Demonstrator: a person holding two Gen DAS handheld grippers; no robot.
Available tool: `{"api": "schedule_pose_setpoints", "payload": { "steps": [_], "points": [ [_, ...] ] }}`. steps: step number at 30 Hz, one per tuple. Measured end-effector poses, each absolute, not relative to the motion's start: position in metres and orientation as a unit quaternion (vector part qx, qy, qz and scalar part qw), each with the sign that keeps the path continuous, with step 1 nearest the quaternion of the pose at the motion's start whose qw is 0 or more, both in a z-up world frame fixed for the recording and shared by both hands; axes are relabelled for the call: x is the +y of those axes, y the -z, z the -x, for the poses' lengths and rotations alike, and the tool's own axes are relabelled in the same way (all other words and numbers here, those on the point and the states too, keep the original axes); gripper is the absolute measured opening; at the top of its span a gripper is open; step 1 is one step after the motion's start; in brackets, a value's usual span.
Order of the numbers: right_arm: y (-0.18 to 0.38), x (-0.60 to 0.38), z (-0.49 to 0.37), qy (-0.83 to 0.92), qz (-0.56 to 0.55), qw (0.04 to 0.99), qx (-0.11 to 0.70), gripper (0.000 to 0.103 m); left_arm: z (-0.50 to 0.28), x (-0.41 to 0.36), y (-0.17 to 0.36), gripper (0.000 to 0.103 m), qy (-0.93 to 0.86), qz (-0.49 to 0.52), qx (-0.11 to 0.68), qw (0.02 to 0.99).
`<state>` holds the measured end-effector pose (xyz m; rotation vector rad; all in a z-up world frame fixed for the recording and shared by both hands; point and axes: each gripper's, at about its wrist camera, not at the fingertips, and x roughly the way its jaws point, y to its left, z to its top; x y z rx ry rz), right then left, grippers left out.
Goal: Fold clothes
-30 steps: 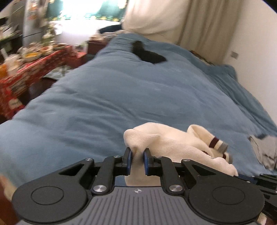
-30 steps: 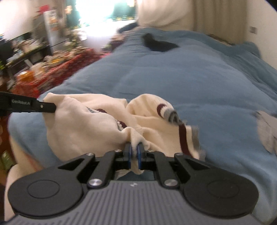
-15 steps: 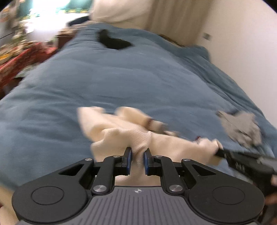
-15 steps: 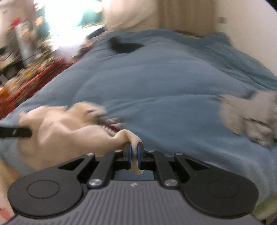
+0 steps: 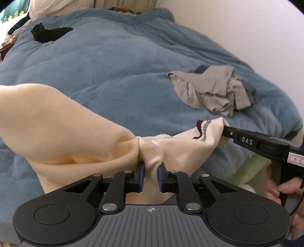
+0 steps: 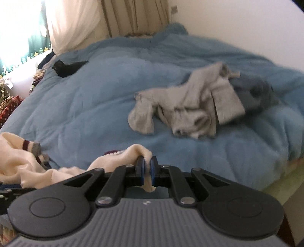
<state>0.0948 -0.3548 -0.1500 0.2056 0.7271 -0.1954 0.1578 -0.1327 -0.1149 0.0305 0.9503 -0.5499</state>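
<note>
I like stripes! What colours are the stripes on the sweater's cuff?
Dark maroon and grey, on the cream sweater. The cuff shows best in the right wrist view.

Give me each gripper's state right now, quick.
Left gripper: closed on a bunched fold of the cream sweater.
Right gripper: closed on another edge of the same sweater.

Bed with blue duvet fills the area ahead of the tongs. Plain pale wall ahead-right. Beige curtain at far end. Bright window far left; daylight overexposed there.
</note>
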Motion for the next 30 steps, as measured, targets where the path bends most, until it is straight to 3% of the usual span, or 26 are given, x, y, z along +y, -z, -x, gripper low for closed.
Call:
{"api": "schedule_pose_setpoints", "payload": {
  "steps": [6, 20, 23, 30],
  "points": [
    [0.170, -0.349, -0.108, 0.091, -0.093, 0.921, 0.367, 0.007, -0.167, -0.118, 0.105, 0.017, 0.265, 0.002, 0.467, 0.844],
    [0.160, -0.331, -0.102, 0.086, -0.099, 0.919, 0.373, 0.007, -0.174, -0.079, 0.030, 0.018, 0.241, 0.012, 0.378, 0.894],
    [0.160, -0.331, -0.101, 0.085, -0.099, 0.918, 0.374, 0.007, -0.177, -0.074, 0.031, 0.018, 0.223, 0.000, 0.370, 0.902],
    [0.159, -0.328, -0.097, 0.084, -0.091, 0.919, 0.374, 0.007, -0.199, -0.069, 0.069, 0.018, 0.202, -0.009, 0.433, 0.878]
  ]
}}
